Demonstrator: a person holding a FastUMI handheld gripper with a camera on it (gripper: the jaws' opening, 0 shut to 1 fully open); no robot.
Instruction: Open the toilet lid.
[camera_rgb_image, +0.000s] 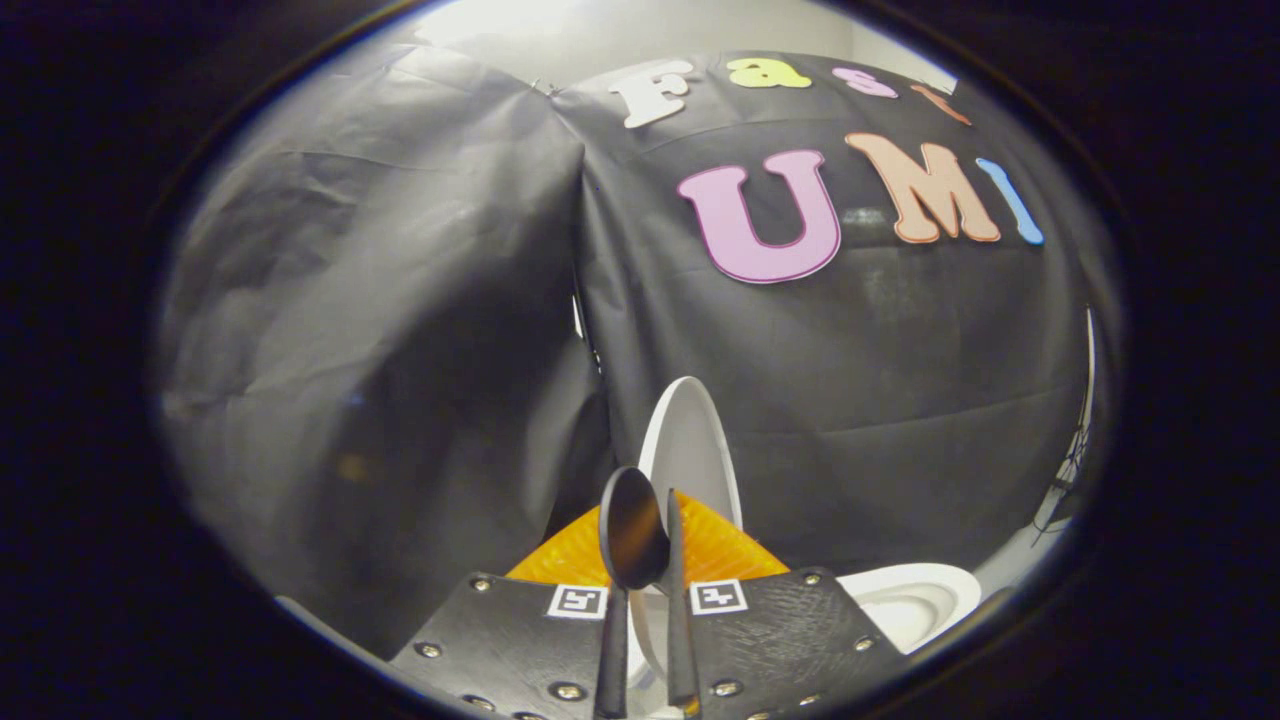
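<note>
Gripper view: one claw (648, 560) clenched on one upright white toilet lid (690, 450), one bowl (915, 600) beside.

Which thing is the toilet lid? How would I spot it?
Find the black cloth wall. In front of it sits the white toilet bowl. The toilet lid is the thin white oval standing up on edge, rising between the gripper fingers, unlike the low, hollow bowl.

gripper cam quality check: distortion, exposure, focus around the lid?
Gripper view: strong fisheye bend, cloth wall seams curve; bright glare on the ceiling strip above the cloth; the cloth is dim and underexposed; the raised toilet lid reads fairly sharp edge-on between the tool fingers, which are close-up and soft; bowl rim near blown out.
</note>
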